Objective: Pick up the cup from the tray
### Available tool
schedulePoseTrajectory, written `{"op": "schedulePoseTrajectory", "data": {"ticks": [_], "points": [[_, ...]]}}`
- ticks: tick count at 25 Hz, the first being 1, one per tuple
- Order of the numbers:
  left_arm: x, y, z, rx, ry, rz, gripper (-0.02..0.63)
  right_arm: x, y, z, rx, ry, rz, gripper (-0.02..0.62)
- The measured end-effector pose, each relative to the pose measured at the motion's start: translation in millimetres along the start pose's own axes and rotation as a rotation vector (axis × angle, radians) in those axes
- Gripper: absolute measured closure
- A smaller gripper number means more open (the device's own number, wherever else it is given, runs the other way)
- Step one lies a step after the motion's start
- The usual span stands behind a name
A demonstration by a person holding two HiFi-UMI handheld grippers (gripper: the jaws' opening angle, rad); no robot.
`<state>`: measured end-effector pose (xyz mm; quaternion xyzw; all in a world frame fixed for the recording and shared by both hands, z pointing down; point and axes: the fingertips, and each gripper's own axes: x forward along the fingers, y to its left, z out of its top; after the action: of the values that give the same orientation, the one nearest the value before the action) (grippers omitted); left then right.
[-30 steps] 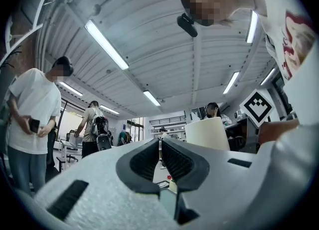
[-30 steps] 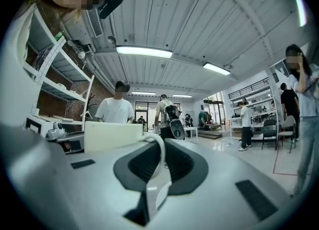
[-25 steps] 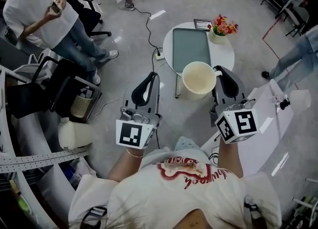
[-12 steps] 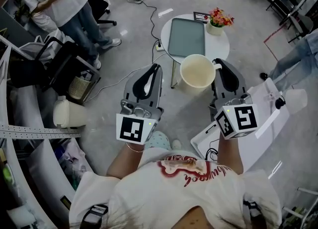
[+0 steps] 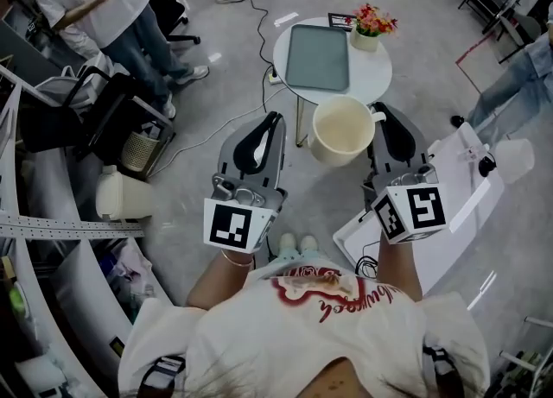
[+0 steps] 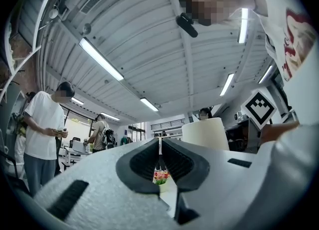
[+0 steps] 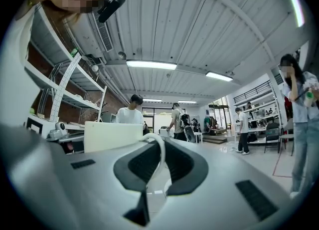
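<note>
The cream cup hangs in the air off the tray, upright, above the floor in front of the round table. My right gripper is shut on its handle; in the right gripper view the white handle loop sits pinched between the jaws, with the cup body to the left. My left gripper hangs beside the cup on its left, shut and holding nothing; its jaws meet in the left gripper view, where the cup shows to the right. The grey-green tray lies bare on the table.
The white round table carries a pot of flowers and a small frame. A white board lies at right. Shelving, a black chair and a basket are at left. A cable runs across the floor. People stand around the room's edges.
The table and tray have slid up and away in the head view, so the cup in my right gripper is farther from them. Both grippers keep their pose.
</note>
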<state>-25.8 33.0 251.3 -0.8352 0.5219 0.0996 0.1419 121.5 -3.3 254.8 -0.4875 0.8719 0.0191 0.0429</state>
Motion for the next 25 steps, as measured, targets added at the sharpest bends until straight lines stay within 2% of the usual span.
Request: {"op": "schedulePoseTrajectory", "data": {"ticks": [3, 9, 14, 18, 25], "points": [[-3, -2, -4, -0.019, 0.031, -0.004, 0.58, -3, 1, -1, 0.01, 0.002, -0.006, 0.552], [0, -8, -8, -0.046, 0.04, -0.012, 0.58, -4, 0, -6, 0.003, 0.013, -0.015, 0.552], [-2, -8, -9, -0.034, 0.039, -0.013, 0.58, -7, 0, -6, 0.005, 0.015, -0.027, 0.552], [-1, -11, -7, -0.075, 0.048, -0.007, 0.58, -7, 0, -7, 0.015, 0.013, -0.027, 0.552], [0, -8, -10, -0.032, 0.037, -0.018, 0.58, -4, 1, -6, 0.006, 0.007, -0.02, 0.552]]}}
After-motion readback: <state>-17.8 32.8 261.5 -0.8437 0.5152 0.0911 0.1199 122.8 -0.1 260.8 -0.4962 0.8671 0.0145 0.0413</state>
